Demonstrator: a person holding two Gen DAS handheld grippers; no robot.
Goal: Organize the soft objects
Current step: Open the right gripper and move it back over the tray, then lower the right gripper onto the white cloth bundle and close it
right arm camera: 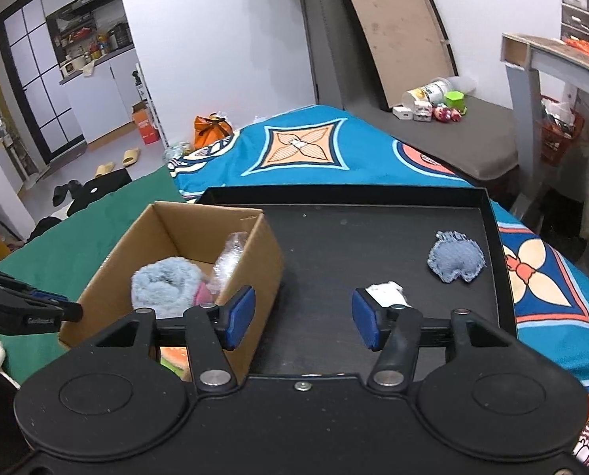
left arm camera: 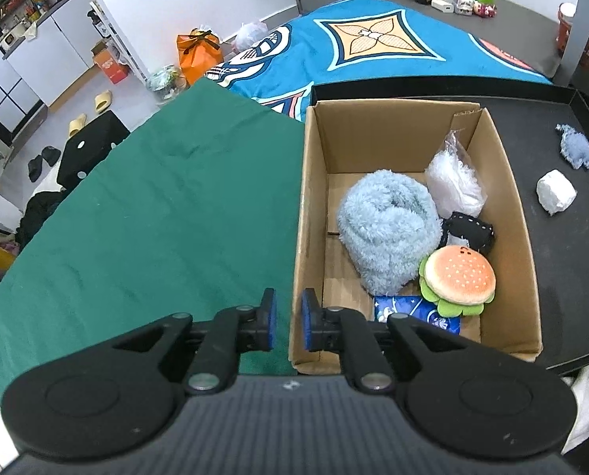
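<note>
A cardboard box (left arm camera: 314, 182) stands on a black tray (left arm camera: 551, 261). It holds a fluffy light-blue roll (left arm camera: 389, 233), a clear plastic bag (left arm camera: 458, 186), a black fabric piece (left arm camera: 472, 231), a burger plush (left arm camera: 458, 279) and a blue packet (left arm camera: 413, 310). On the tray lie a white wad (left arm camera: 556, 192) and a blue denim piece (left arm camera: 575, 146). My left gripper (left arm camera: 288, 322) straddles the box's near-left wall, nearly closed, holding nothing. My right gripper (right arm camera: 302, 318) is open and empty over the tray (right arm camera: 334, 245), right of the box (right arm camera: 254, 277), with the white wad (right arm camera: 385, 291) by its right finger and the denim piece (right arm camera: 456, 257) beyond.
A green cloth (left arm camera: 156, 217) covers the surface left of the box. A blue patterned blanket (right arm camera: 314, 146) lies behind and right of the tray. The left gripper shows in the right wrist view (right arm camera: 29, 308). Floor clutter and a grey table leg (right arm camera: 527, 130) stand further off.
</note>
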